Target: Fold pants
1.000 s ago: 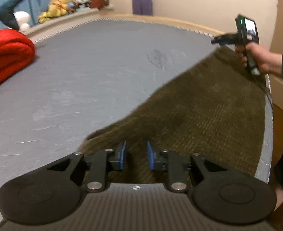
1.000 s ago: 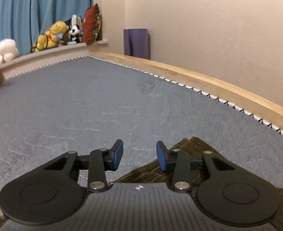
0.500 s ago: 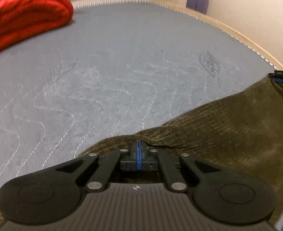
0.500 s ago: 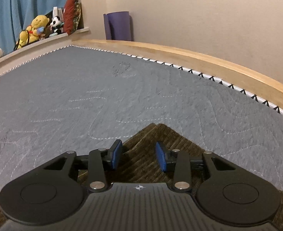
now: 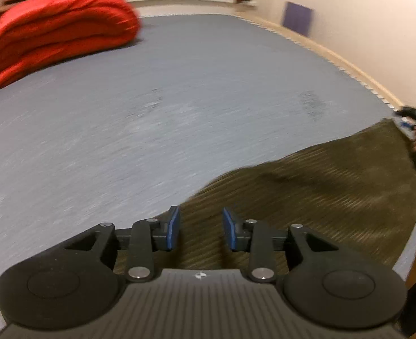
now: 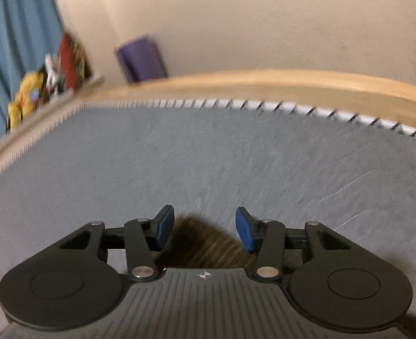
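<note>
Looking from left to right, I see the pants as dark olive ribbed cloth, lying flat on the grey mattress near its right edge. My left gripper is above the near edge of the cloth; its blue pads are opening, partly apart, and they press on nothing. At the far right corner of the pants is my right gripper. The cloth tip shows between its fingers, which are also opening and do not pinch it
</note>
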Demonstrator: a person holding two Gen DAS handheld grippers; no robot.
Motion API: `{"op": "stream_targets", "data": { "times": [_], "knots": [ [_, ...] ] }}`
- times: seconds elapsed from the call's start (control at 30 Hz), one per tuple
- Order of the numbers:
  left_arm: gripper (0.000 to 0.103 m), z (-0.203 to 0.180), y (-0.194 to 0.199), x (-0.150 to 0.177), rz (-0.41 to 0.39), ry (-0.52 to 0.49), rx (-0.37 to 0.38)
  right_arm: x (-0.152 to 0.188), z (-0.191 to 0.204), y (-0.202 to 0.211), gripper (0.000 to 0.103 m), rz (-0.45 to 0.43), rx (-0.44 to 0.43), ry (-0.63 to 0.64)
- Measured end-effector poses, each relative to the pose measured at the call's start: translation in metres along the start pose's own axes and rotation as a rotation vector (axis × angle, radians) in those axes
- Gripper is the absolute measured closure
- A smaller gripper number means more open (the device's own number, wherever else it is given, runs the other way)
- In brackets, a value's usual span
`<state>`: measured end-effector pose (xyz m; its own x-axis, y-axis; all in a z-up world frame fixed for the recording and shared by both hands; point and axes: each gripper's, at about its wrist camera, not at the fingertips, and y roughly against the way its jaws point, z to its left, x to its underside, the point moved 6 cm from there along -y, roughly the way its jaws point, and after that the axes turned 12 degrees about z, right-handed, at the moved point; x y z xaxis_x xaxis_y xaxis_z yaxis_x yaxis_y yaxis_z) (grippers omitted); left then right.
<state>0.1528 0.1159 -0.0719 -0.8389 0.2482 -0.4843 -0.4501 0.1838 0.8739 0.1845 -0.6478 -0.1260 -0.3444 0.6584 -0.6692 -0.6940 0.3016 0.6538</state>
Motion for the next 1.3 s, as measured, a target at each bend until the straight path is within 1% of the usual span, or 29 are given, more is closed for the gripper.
{"op": "stream_targets", "data": {
  "times": [0.03,0.07,0.1,0.13,0.17,0.23,0.27,0.3,0.37,0.43,0.5,0.53,0.6,0.7,0.77,0.83,0.9,0.93,0.97,1.0,1.03,1.1,1.13,1.17,1.2,1.23,1.27,1.3],
  "knots": [
    [0.066,0.015,0.005,0.009,0.008,0.003,-0.036,-0.004,-0.004,0.006,0.053,-0.008,-0.023,-0.025],
    [0.066,0.03,0.005,0.018,0.032,0.001,-0.097,-0.008,-0.007,0.012,0.053,-0.004,-0.045,-0.041],
    [0.067,0.047,0.003,0.029,0.085,0.013,-0.17,-0.009,-0.009,0.014,0.053,0.011,-0.065,-0.047],
    [0.078,0.069,-0.003,0.043,0.165,0.06,-0.232,-0.009,-0.008,0.015,0.053,0.033,-0.087,-0.045],
    [0.101,0.084,-0.006,0.056,0.203,0.102,-0.221,-0.008,-0.006,0.013,0.053,0.069,-0.103,-0.035],
    [0.101,0.099,-0.001,0.068,0.21,0.169,-0.123,0.001,0.002,0.001,0.053,0.167,-0.108,0.004],
    [0.101,0.102,0.002,0.069,0.208,0.196,-0.104,0.007,0.006,-0.006,0.053,0.203,-0.106,0.025],
    [0.101,0.102,0.005,0.07,0.208,0.204,-0.103,0.012,0.01,-0.012,0.053,0.207,-0.075,0.062],
    [0.101,0.094,0.005,0.069,0.216,0.16,-0.146,0.014,0.019,-0.018,0.052,0.184,-0.014,0.133],
    [0.101,0.085,0.005,0.069,0.224,0.1,-0.198,0.016,0.025,-0.023,0.052,0.17,0.034,0.146],
    [0.101,0.081,0.004,0.069,0.229,0.08,-0.219,0.018,0.028,-0.031,0.054,0.156,0.094,0.176],
    [0.101,0.083,0.007,0.072,0.23,0.082,-0.218,0.02,0.03,-0.035,0.058,0.144,0.117,0.203],
    [0.101,0.089,0.007,0.074,0.236,0.095,-0.199,0.022,0.031,-0.042,0.06,0.118,0.119,0.223],
    [0.101,0.092,0.007,0.078,0.252,0.099,-0.177,0.018,0.03,-0.05,0.061,0.106,0.11,0.214],
    [0.101,0.089,0.008,0.081,0.256,0.081,-0.188,0.017,0.032,-0.053,0.061,0.103,0.12,0.221],
    [0.1,0.082,0.014,0.081,0.252,0.068,-0.219,0.016,0.036,-0.048,0.06,0.095,0.124,0.22],
    [0.083,0.067,0.026,0.076,0.209,0.04,-0.24,0.011,0.036,-0.038,0.058,0.083,0.113,0.195],
    [0.071,0.054,0.036,0.072,0.165,0.015,-0.224,0.008,0.036,-0.03,0.057,0.066,0.103,0.183],
    [0.067,0.041,0.043,0.069,0.129,-0.006,-0.183,0.003,0.038,-0.018,0.056,0.04,0.086,0.182],
    [0.066,0.027,0.048,0.067,0.1,-0.033,-0.114,-0.002,0.04,-0.005,0.055,0.013,0.07,0.186],
    [0.066,0.009,0.051,0.067,0.082,-0.074,-0.027,-0.007,0.043,0.007,0.051,-0.01,0.056,0.189],
    [0.066,-0.018,0.05,0.073,0.079,-0.165,0.066,-0.015,0.048,0.039,0.047,-0.055,0.012,0.186],
    [0.065,-0.027,0.046,0.08,0.103,-0.216,0.086,-0.018,0.049,0.053,0.045,-0.069,-0.015,0.18],
    [0.064,-0.032,0.038,0.09,0.145,-0.263,0.087,-0.02,0.049,0.069,0.043,-0.077,-0.045,0.171],
    [0.064,-0.032,0.026,0.104,0.221,-0.309,0.069,-0.022,0.048,0.083,0.043,-0.083,-0.07,0.16],
    [0.063,-0.028,0.014,0.118,0.285,-0.351,0.033,-0.024,0.046,0.098,0.041,-0.09,-0.098,0.149],
    [0.063,-0.028,0.015,0.123,0.258,-0.384,0.037,-0.026,0.043,0.113,0.037,-0.095,-0.122,0.139],
    [0.063,-0.027,0.019,0.122,0.261,-0.375,0.049,-0.029,0.04,0.125,0.035,-0.096,-0.142,0.13]
  ]
}}
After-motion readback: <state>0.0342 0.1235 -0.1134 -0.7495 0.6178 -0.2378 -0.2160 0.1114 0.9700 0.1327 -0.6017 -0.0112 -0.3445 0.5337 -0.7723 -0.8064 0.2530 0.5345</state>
